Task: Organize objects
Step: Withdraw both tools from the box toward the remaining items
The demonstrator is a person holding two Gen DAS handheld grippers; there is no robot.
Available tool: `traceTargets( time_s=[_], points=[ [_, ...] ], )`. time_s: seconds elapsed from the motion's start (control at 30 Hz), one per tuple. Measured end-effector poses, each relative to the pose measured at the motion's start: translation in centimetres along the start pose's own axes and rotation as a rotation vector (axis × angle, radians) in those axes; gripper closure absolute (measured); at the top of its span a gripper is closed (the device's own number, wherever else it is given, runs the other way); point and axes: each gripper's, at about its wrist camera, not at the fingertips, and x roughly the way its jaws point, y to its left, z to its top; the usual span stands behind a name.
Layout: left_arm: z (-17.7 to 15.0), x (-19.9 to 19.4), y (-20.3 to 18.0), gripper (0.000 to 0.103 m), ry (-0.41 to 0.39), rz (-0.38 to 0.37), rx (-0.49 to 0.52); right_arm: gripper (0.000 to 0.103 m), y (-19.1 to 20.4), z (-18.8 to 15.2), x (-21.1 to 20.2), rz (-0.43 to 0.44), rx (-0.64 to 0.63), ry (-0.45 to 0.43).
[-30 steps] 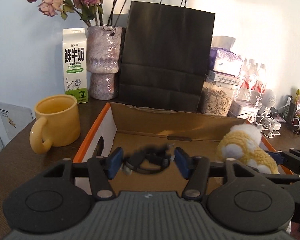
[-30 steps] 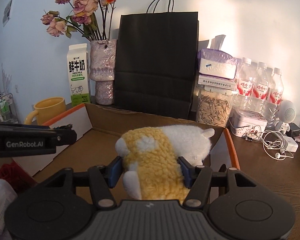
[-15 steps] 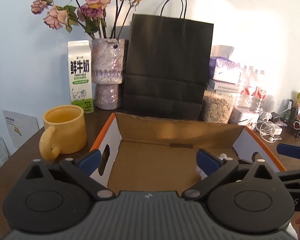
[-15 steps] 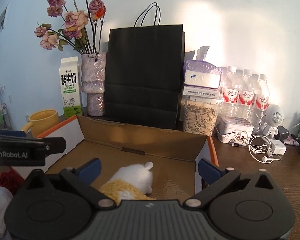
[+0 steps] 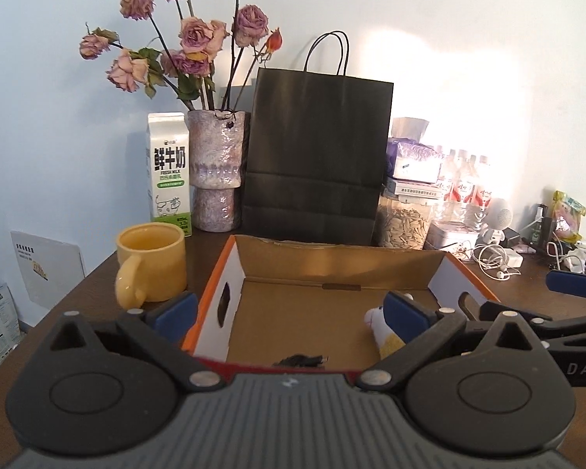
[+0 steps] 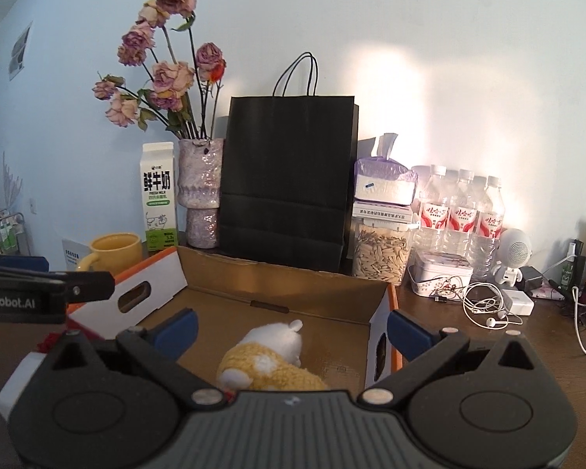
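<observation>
An open cardboard box (image 5: 332,269) with an orange rim stands in front of both grippers. A yellow and white plush toy (image 6: 269,355) lies on its floor at the right, half hidden behind my left finger in the left wrist view (image 5: 375,318). A small black object (image 5: 301,360) lies on the box floor near the front edge. My left gripper (image 5: 291,312) is open over the box's near side, with nothing between its pads. My right gripper (image 6: 292,328) is open too, held above and behind the plush without touching it.
A yellow mug (image 5: 150,265) stands left of the box. Behind it are a milk carton (image 5: 170,174), a vase of dried roses (image 5: 217,172) and a black paper bag (image 5: 316,156). A seed jar (image 6: 383,252), water bottles (image 6: 461,211), a tin and earphone cables (image 6: 484,305) crowd the right.
Both grippers opened wide and drew back and up from the box. The left let go of the small black object and the right let go of the plush; both things now lie in the box.
</observation>
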Motion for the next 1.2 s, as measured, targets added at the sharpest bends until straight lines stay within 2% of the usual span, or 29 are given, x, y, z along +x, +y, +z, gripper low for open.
traceTargets(
  time_s=[0.3,0.63,0.87,1.2],
  points=[
    [-1.9,-5.1,0.8,0.000,-0.011,0.002,0.029,0.000,1.1,-1.9,-5.7,0.015,-0.020,-0.006],
    [-4.8,-10.8,2.2,0.000,-0.004,-0.006,0.046,0.000,2.5,-5.8,-11.3,0.039,-0.033,0.038],
    [-7.9,-13.3,3.5,0.000,0.047,0.001,0.037,0.000,3.4,-9.3,-14.1,0.045,-0.027,0.109],
    [-11.0,-15.1,4.5,0.000,0.100,0.002,0.019,0.000,3.9,-13.8,-16.0,0.054,0.010,0.195]
  ],
)
